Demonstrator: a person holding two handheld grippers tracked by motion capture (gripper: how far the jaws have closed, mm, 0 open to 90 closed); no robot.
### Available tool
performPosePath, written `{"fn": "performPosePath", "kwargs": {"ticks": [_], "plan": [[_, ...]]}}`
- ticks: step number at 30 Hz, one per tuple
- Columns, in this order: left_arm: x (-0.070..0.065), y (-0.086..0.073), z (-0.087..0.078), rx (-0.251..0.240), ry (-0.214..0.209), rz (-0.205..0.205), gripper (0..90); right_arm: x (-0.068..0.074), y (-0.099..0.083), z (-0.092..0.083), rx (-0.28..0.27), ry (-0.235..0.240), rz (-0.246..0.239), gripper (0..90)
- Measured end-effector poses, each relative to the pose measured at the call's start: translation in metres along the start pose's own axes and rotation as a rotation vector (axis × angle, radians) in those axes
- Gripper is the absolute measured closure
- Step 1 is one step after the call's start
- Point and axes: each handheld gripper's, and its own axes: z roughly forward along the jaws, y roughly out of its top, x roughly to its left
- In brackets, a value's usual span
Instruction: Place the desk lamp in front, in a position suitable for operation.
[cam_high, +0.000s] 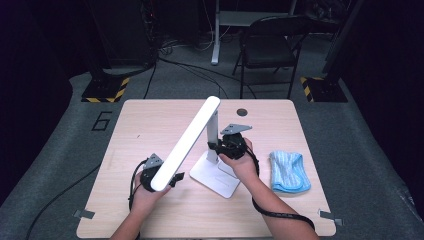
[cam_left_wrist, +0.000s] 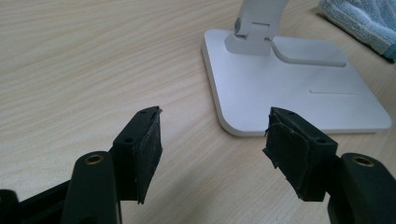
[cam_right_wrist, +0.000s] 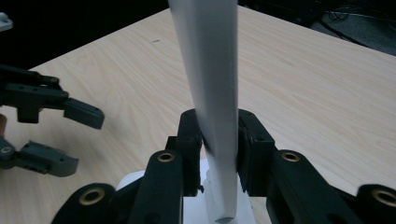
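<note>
white desk lamp with a flat square base (cam_high: 216, 172) stands mid-surface. its long light bar (cam_high: 187, 141) slopes from the post top down toward the person's left. pale wood surface (cam_high: 150, 125) is open left of the base; blue folded cloth (cam_high: 289, 171) lies right of it. right gripper (cam_right_wrist: 218, 149) fingers clamp the upright post. left gripper (cam_left_wrist: 212, 149) fingers stand apart, holding nothing, left of the base.

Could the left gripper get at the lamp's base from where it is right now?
Probably yes. The left gripper stands open and empty, aimed at the lamp base, with bare table between them. The right gripper, shut on the lamp post, sits higher up.
</note>
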Motion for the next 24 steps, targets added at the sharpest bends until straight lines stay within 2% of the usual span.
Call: {"fn": "performPosePath", "kwargs": {"ticks": [3,5,10,12,13,14,15,17,21,24], "plan": [[-0.001,0.001,0.0,0.005,-0.006,0.008,35.4,0.01,-0.001,0.001,-0.006,0.022,-0.023,73.0],[-0.001,0.001,0.0,0.008,-0.011,0.01,35.4,0.014,-0.002,0.0,0.002,0.034,-0.015,72.9],[-0.002,0.005,0.001,0.014,-0.025,0.024,35.6,0.018,-0.003,0.0,0.0,0.042,-0.037,72.6],[-0.003,0.007,0.002,0.005,-0.035,0.01,35.8,0.019,-0.003,-0.001,0.002,0.045,-0.021,71.4],[-0.004,0.01,0.004,-0.01,-0.042,-0.002,36.2,0.018,-0.004,-0.002,0.004,0.062,-0.017,65.7],[-0.004,0.01,0.004,-0.01,-0.042,-0.002,36.5,0.018,-0.004,-0.002,0.004,0.062,-0.017,65.7],[-0.004,0.016,0.004,0.004,-0.062,0.026,37.1,0.018,-0.004,-0.006,-0.001,0.046,-0.016,62.3],[-0.006,0.018,0.005,-0.003,-0.07,0.025,37.4,0.018,-0.005,-0.009,-0.005,0.045,-0.019,59.9],[-0.011,0.032,0.011,-0.001,-0.102,0.052,38.0,0.019,-0.018,-0.027,-0.016,0.009,-0.023,55.4],[-0.013,0.038,0.014,-0.008,-0.109,0.074,38.0,0.019,-0.024,-0.033,-0.016,0.006,-0.031,54.3]]}}
